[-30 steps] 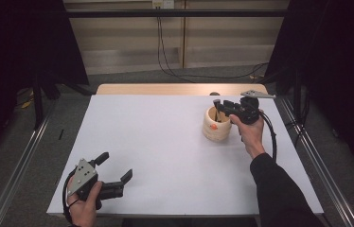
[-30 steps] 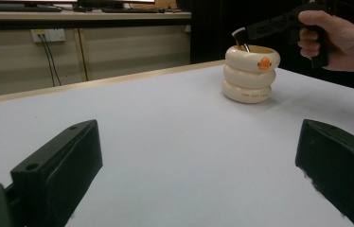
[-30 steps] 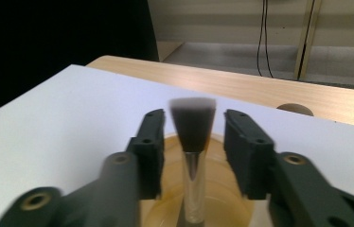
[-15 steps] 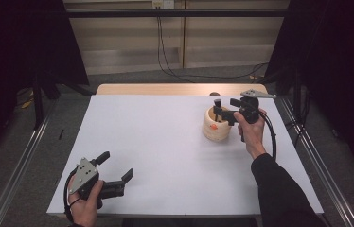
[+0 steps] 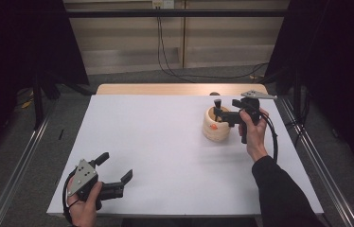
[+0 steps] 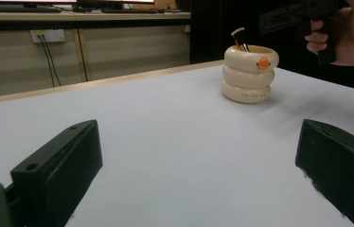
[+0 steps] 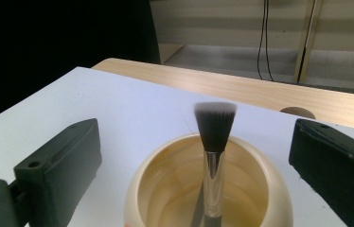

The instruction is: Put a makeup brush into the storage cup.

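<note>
Cream ribbed cup [image 7: 208, 189] holds a flat-topped bristle brush [image 7: 214, 142]

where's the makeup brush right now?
The makeup brush stands bristles-up inside the cream ringed holder on the table's right half in the high view, between the right gripper's open jaws.

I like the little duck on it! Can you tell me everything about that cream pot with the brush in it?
The cream pot looks like three smooth, glossy rings stacked up, with a small orange duck face near the rim and tiny lettering on the bottom ring. It stands upright on the white table, toward its far right side. It is open on top, and a makeup brush stands inside, dark bristles up. The right gripper hovers above, fingers open.
</note>
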A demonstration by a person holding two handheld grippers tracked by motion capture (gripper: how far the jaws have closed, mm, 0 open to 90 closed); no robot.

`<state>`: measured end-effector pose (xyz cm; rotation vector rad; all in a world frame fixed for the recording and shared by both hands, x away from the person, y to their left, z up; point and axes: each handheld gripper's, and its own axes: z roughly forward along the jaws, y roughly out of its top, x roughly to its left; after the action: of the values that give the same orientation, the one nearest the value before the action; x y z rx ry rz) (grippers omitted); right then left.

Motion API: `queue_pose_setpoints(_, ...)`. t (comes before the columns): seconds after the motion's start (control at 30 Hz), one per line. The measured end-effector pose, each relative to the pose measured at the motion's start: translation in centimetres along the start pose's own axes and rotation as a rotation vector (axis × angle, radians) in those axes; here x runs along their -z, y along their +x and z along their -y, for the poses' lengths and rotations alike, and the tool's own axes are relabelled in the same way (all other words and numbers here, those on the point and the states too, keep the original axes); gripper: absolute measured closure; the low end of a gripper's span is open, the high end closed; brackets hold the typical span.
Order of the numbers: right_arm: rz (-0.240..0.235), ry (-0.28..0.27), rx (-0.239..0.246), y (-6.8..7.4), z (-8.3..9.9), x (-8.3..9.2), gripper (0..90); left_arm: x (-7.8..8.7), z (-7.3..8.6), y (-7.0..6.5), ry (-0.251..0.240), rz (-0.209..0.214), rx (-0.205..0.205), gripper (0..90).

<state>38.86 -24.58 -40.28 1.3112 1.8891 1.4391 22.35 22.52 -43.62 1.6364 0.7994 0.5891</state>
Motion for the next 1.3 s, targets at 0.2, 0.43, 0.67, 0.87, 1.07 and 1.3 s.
queue_pose_setpoints(0.2, 0.047, -0.058, 0.024, 0.2, 0.5, 0.8, 2.3, 0.0, 0.0, 0.0, 0.000, 0.000, 0.000, 1.4)
queue_pose_setpoints(0.43, 0.072, -0.080, 0.063, 0.7, 0.9, 2.0, 1.8, 0.2, 0.0, 0.0, -0.010, -0.013, 0.000, 1.2)
queue_pose_setpoints(0.67, 0.078, -0.102, 0.070, 1.3, 1.6, 3.3, 0.7, 0.1, 0.0, 0.0, -0.013, -0.010, 0.009, 1.0)
queue_pose_setpoints(0.87, 0.078, -0.122, 0.073, 1.8, 2.1, 4.6, 0.6, 0.2, 0.0, -0.1, -0.009, -0.014, 0.003, 1.1)
queue_pose_setpoints(1.07, 0.121, -0.159, 0.106, 2.5, 2.7, 5.7, 0.5, 0.2, -0.1, -0.1, -0.015, -0.015, 0.008, 1.2)
queue_pose_setpoints(1.3, 0.117, -0.183, 0.086, 2.6, 3.1, 7.2, 0.3, 0.2, -0.1, -0.1, -0.011, -0.019, 0.003, 1.3)
